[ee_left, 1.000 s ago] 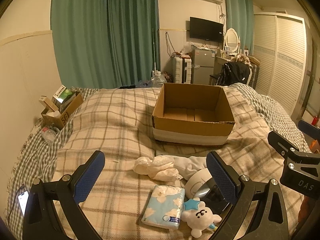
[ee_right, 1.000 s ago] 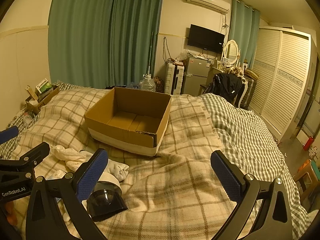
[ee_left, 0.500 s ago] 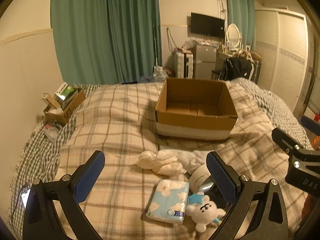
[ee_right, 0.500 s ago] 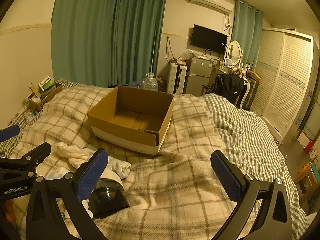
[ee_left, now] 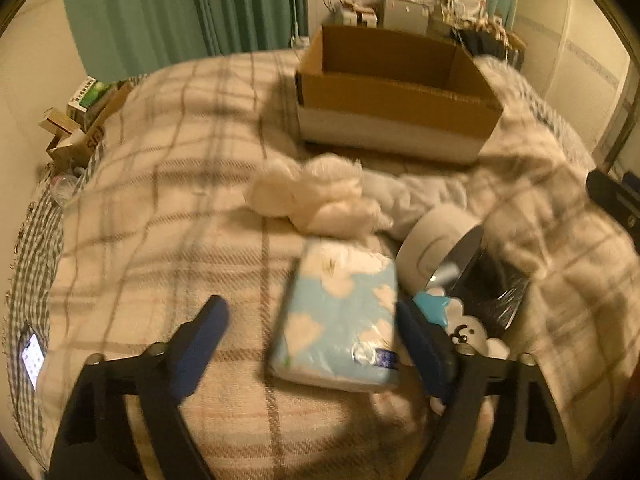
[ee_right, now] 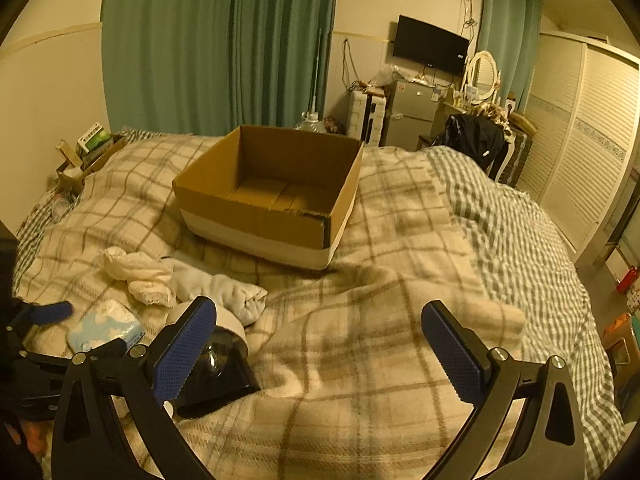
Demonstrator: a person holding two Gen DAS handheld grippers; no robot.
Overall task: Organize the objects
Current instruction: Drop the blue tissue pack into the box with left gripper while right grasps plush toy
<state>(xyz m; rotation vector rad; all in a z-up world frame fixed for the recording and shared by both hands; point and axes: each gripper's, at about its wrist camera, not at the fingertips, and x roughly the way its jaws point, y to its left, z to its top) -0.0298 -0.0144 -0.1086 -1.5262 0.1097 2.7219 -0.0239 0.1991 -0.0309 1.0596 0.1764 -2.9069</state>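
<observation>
An open, empty cardboard box point(ee_left: 396, 92) point(ee_right: 272, 196) sits mid-bed. In front of it lie crumpled white cloths point(ee_left: 316, 196) point(ee_right: 140, 272), a blue cloud-print tissue pack point(ee_left: 340, 320) point(ee_right: 106, 326), a white and black dome device point(ee_left: 440, 240) point(ee_right: 216, 364) and a small white plush with a blue star point(ee_left: 464, 328). My left gripper point(ee_left: 312, 344) is open, low over the bed, its jaws to either side of the tissue pack's near end. My right gripper point(ee_right: 320, 352) is open and empty over bare blanket, right of the device.
The bed carries a plaid blanket point(ee_right: 380, 320). A phone point(ee_left: 32, 356) lies at its left edge. A small box of clutter point(ee_left: 80, 120) stands by the left wall. A fridge, dresser and chair with a dark jacket point(ee_right: 472, 140) stand beyond the bed; wardrobe doors on the right.
My left gripper has dropped and moved forward, so the tissue pack now lies between its jaws. The right gripper has barely moved.
</observation>
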